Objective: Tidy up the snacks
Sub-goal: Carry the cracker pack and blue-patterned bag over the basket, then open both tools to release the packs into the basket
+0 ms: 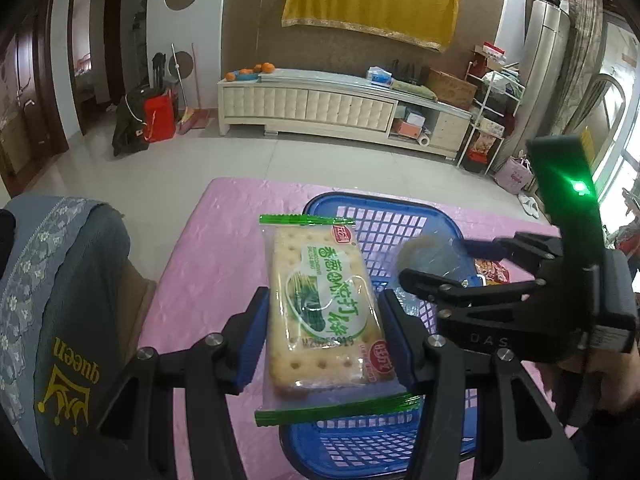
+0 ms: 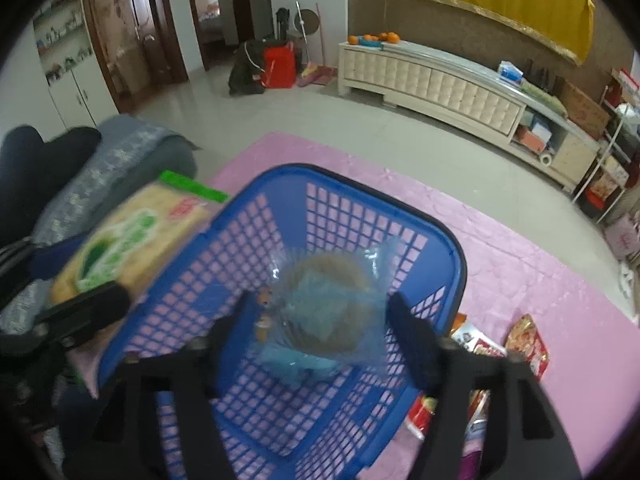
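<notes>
Blue mesh basket (image 1: 384, 456) sits under both grippers; left gripper (image 1: 324, 332) clamps a cracker packet (image 1: 320, 304) between its fingers. Right gripper (image 2: 336, 328) stands spread, a clear-wrapped snack (image 2: 320, 308) loose between its fingers, over the basket floor. Risk: a release now may drop the crackers across the rim.

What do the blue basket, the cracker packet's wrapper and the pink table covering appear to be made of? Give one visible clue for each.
Blue basket: moulded plastic, probably rigid; even lattice walls, smooth glossy rim.
Cracker packet: thin clear plastic film with printed green crimped ends; crackers show through, and it glints.
Pink table covering: looks like soft quilted fabric or padded vinyl; stitched pattern, slight sheen. Which one is unclear.
</notes>
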Tool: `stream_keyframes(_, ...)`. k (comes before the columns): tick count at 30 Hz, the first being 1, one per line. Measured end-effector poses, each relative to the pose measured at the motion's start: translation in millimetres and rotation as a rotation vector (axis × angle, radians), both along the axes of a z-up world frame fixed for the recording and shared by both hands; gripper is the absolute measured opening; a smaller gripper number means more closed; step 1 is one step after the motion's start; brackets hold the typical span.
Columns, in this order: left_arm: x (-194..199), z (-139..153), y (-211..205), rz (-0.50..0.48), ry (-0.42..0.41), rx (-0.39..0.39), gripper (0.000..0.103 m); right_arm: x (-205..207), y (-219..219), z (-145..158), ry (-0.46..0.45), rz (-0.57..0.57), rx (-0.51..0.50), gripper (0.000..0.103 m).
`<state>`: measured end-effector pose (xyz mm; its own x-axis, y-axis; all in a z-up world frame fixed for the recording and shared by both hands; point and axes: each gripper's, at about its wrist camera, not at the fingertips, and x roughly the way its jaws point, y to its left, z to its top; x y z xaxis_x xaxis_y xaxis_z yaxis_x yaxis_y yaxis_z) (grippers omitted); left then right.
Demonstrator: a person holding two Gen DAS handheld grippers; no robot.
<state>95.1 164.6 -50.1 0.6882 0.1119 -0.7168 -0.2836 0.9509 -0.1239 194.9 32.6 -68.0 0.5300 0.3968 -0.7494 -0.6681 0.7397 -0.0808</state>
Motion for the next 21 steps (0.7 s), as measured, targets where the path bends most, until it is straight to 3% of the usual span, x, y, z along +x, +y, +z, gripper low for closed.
stream_keyframes(1, -1, 0, -1, 0.000, 0.003, 0.001, 0.052, -1, -2, 1, -0.022, -0.012, -0.002, 0.088)
stream_keyframes(5, -5, 0, -5, -0.007, 0.010, 0.002, 0.052, -7, -17, 6, -0.039, -0.046, 0.009, 0.092)
stream_keyframes(21, -11, 15, -47, -0.106, 0.003, 0.007, 0.052, -46, -74, 20, -0.005, -0.119, 0.047, 0.092)
